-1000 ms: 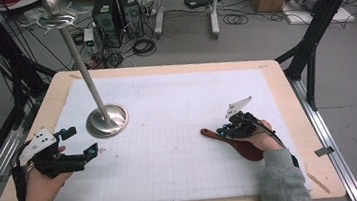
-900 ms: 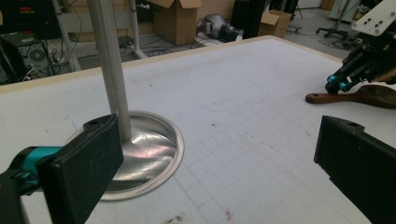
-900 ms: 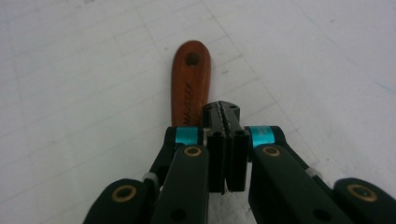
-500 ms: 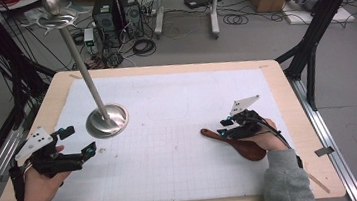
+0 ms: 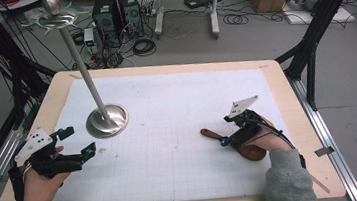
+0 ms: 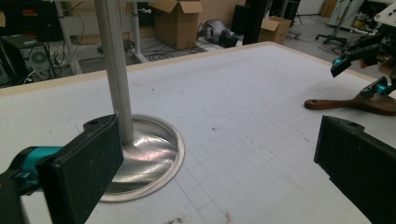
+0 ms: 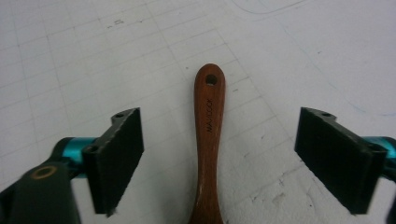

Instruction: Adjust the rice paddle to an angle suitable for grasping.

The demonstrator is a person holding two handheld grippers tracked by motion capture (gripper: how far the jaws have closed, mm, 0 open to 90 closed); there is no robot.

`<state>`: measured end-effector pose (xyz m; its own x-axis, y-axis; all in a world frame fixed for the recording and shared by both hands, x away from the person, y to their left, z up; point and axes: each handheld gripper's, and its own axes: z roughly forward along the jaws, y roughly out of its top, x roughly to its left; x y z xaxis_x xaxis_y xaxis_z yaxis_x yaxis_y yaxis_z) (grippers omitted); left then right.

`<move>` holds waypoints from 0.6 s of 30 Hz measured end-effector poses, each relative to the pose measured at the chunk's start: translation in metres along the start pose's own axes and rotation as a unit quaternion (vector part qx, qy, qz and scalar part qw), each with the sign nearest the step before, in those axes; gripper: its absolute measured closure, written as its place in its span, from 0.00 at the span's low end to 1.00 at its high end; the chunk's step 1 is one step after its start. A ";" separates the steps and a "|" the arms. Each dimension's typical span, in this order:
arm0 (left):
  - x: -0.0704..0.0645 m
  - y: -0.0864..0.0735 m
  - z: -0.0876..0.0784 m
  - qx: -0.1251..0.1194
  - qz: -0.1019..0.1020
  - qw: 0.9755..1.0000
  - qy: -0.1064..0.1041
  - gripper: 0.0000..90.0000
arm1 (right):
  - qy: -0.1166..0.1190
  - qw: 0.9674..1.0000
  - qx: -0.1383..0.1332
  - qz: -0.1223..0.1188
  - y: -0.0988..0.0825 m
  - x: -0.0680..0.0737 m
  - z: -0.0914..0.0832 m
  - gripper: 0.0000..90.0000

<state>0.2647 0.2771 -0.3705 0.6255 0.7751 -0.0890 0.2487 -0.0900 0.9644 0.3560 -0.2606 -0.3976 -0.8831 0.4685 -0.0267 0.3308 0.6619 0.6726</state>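
Item: dark-brown wooden spoon, lying flat on the white gridded mat at five o'clock. Right gripper: jaws apart, just been opening, handle between but untouched. Left gripper: jaws apart, empty, at eight o'clock beside the steel pole stand. Advice: lift straight up, avoiding the handle.

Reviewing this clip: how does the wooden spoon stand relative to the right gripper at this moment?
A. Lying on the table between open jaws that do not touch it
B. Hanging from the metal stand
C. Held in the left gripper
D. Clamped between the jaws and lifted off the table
A: in the right gripper view the wooden spoon lies flat on the white mat, with the right gripper jaws standing wide apart on either side, clear of its handle.
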 end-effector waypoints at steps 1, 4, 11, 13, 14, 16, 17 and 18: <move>0.001 0.000 0.000 0.000 -0.001 1.000 0.000 0.02 | -0.005 1.000 -0.001 0.003 -0.001 -0.001 -0.002 0.10; 0.001 -0.001 0.000 0.002 -0.002 1.000 0.001 0.02 | -0.007 1.000 -0.002 0.006 -0.002 -0.002 -0.004 0.10; 0.000 -0.002 0.001 0.006 0.000 1.000 0.001 0.02 | -0.001 1.000 0.007 0.000 -0.003 -0.003 -0.001 0.10; 0.000 -0.003 0.000 0.008 0.002 1.000 0.002 0.02 | 0.009 1.000 0.006 -0.001 -0.003 -0.003 0.000 0.11; 0.000 -0.003 0.000 0.008 0.002 1.000 0.002 0.02 | 0.009 1.000 0.006 -0.001 -0.003 -0.003 0.000 0.11; 0.001 -0.003 -0.003 0.008 -0.001 1.000 0.005 0.02 | 0.026 1.000 0.006 -0.001 -0.003 -0.003 0.003 0.11; 0.002 -0.004 -0.007 0.007 -0.001 1.000 0.009 0.02 | 0.029 1.000 0.012 -0.003 -0.001 -0.004 0.005 0.11; 0.002 -0.004 -0.007 0.007 -0.001 1.000 0.009 0.02 | 0.029 1.000 0.012 -0.003 -0.001 -0.004 0.005 0.11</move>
<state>0.2599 0.2832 -0.3731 0.6110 0.7868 -0.0871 0.2614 -0.0967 0.9604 0.3605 -0.2601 -0.4026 -0.9026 0.4303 0.0115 0.3321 0.6791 0.6546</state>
